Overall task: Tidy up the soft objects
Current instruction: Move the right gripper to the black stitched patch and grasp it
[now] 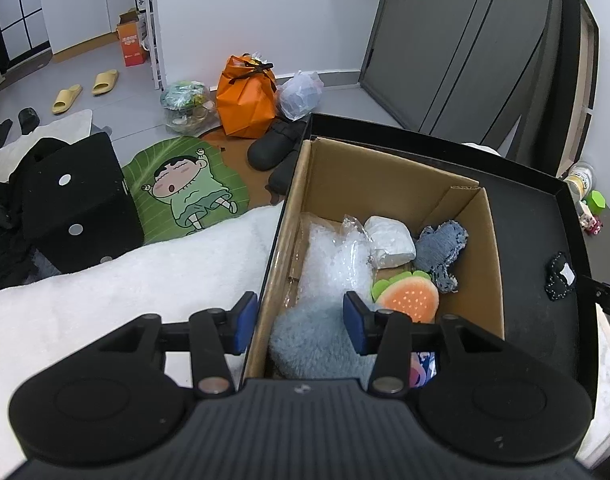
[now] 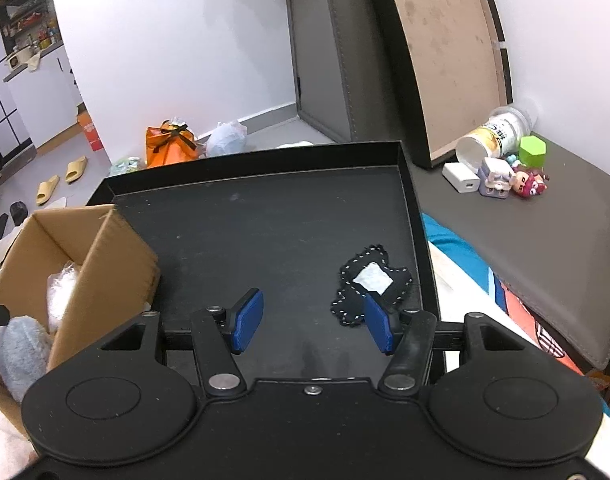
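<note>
While the left tongs [image 1: 301,322] hang over the near end of the brown cardboard box [image 1: 389,184], their blue pads are spread with nothing pinched between them; one pad is outside the box wall, the other above the fluffy pale-blue cloth [image 1: 313,340] lying inside. Deeper in the box lie a clear crinkled plastic bag [image 1: 333,256], a white wrapped bundle [image 1: 389,242], a grey-blue knitted piece [image 1: 443,250] and an orange-and-green round sponge [image 1: 409,298]. The box stands in the left part of a shallow black tray [image 2: 265,168], which rests on a white fluffy blanket [image 1: 125,292]. The right tongs [image 2: 311,320] are also spread and empty, hovering above the tray floor. Just beyond their right pad lies a small black fabric piece with white stitching and a white label [image 2: 371,284], alone on the tray and well apart from the box.
</note>
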`<state>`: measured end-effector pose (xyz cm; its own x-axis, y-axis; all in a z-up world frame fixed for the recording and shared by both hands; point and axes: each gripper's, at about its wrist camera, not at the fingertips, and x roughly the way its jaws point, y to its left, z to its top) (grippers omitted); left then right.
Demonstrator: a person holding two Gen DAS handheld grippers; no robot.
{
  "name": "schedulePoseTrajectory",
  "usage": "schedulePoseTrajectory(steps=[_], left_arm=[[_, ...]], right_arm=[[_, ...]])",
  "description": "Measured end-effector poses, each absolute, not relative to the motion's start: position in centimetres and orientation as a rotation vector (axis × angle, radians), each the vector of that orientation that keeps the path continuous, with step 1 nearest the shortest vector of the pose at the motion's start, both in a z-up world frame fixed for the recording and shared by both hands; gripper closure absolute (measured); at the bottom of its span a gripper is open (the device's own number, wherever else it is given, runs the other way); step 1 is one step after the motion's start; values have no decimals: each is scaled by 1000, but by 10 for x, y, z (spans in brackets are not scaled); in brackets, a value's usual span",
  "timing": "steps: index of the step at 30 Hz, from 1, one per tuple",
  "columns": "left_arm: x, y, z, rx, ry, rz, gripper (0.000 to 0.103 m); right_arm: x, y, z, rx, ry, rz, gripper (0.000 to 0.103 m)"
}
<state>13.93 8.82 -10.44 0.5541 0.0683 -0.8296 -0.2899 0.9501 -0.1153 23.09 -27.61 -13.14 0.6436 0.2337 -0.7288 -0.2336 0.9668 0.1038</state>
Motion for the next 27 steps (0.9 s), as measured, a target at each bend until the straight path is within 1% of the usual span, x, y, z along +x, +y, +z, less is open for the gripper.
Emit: schedulePoseTrajectory(steps=[4, 9, 12, 21, 27], left_arm=[[144, 87, -105, -250, 965, 223, 57], [147, 86, -105, -247, 968, 227, 51], [150, 83, -105, -240, 966, 227, 50], [154, 80, -105, -237, 967, 233, 49], [155, 81, -105, -234, 970, 234, 49]], right_arm=[[237, -281, -134, -2, 833, 250, 47], [247, -284, -139, -13, 838, 243, 47], [254, -286, -144, -15, 848, 234, 49], [274, -288, -159, -29, 872, 215, 53], [280, -287, -168, -47, 894, 207, 54]])
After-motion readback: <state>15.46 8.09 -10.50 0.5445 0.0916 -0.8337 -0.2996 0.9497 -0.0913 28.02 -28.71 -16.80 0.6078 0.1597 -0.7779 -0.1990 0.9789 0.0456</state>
